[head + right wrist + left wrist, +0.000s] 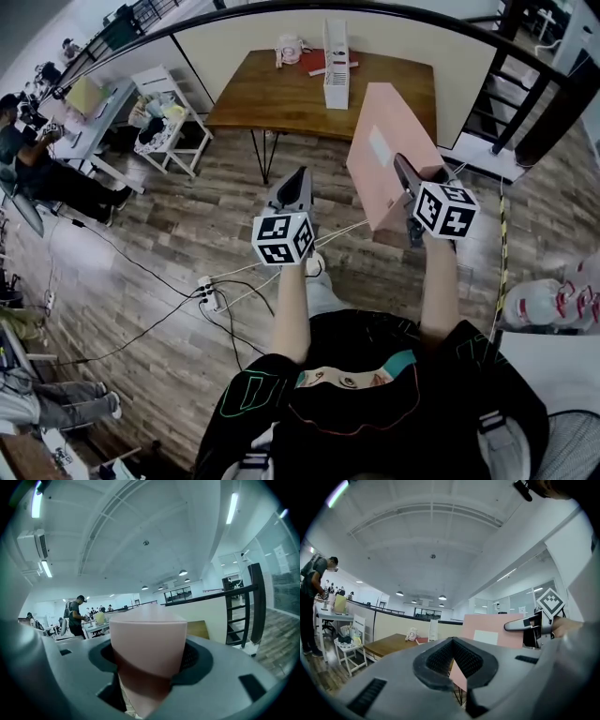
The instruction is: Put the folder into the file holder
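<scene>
A large pink folder (380,150) with a white label is held up in the air, and my right gripper (403,171) is shut on its near edge. In the right gripper view the folder (147,639) fills the space between the jaws. My left gripper (296,180) hovers beside it to the left, shut and holding nothing. The left gripper view shows the folder (492,630) just beyond its closed tips (452,641). A white upright file holder (336,67) stands on the wooden table (272,94) ahead, well beyond both grippers.
A pink-white phone-like object (291,47) and a red flat item (317,64) lie by the holder. A white cart (169,117) stands left of the table. A power strip with cables (208,295) is on the floor. A black stair rail (525,103) stands at right.
</scene>
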The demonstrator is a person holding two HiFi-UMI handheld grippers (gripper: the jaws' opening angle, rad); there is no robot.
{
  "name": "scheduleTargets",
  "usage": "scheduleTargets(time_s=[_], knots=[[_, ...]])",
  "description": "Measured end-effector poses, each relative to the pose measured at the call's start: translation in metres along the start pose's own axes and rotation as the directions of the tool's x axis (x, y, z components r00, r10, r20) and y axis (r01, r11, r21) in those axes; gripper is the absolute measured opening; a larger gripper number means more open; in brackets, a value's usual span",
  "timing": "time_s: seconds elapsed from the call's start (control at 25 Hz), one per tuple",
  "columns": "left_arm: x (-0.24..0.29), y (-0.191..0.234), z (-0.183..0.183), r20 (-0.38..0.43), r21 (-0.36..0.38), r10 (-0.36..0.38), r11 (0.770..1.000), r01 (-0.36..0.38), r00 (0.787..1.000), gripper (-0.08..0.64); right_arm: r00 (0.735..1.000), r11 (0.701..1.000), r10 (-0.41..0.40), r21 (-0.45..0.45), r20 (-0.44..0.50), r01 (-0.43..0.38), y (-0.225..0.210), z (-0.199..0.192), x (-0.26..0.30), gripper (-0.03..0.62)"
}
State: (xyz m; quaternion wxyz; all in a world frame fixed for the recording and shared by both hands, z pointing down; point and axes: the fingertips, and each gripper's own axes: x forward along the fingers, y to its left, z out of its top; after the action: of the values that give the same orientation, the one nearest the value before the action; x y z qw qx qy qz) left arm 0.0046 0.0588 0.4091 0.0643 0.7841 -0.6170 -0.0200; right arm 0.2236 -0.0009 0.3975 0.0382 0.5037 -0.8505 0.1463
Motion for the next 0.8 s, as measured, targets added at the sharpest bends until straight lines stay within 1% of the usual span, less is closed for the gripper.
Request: scheduleTargets(time_s=[0.08, 0.2, 0.32, 0.56, 0.64, 0.8], knots=[[0.018, 0.003, -0.001, -0.001, -0.001, -0.016, 1.0, 0.016, 1.0, -0.003, 1.0, 1.0, -0.011, -0.001, 0.002, 0.011, -0.007, 0.002, 0.012, 0.288], [0.046, 0.007, -0.001, 0.0, 0.001, -0.049, 0.999, 0.049, 0.999, -0.003, 0.999, 0.999, -0.049, -0.001, 0.005, 0.049, -0.023, 0.008, 0.029, 0.288], [0.074, 0.019, -0.001, -0.01, -0.003, -0.073, 0.997, 0.073, 0.997, -0.003, 0.997, 0.997, -0.081, 0.007, 0.018, 0.08, -0.033, 0.019, 0.052, 0.288], [0.13, 0.07, -0.008, -0.045, -0.04, -0.088, 0.995, 0.086, 0.995, -0.003, 0.995, 0.994, -0.103, 0.023, 0.012, 0.103, -0.032, 0.031, 0.114, 0.288], [0.15, 0.082, -0.01, -0.058, -0.046, -0.105, 0.994, 0.103, 0.993, -0.003, 0.994, 0.993, -0.113, 0.035, 0.005, 0.112, -0.034, 0.034, 0.134, 0.288], [0.191, 0.107, -0.009, -0.086, -0.061, -0.147, 0.988, 0.142, 0.985, -0.003, 0.987, 0.986, -0.163, 0.038, 0.005, 0.163, -0.04, 0.049, 0.17, 0.288]])
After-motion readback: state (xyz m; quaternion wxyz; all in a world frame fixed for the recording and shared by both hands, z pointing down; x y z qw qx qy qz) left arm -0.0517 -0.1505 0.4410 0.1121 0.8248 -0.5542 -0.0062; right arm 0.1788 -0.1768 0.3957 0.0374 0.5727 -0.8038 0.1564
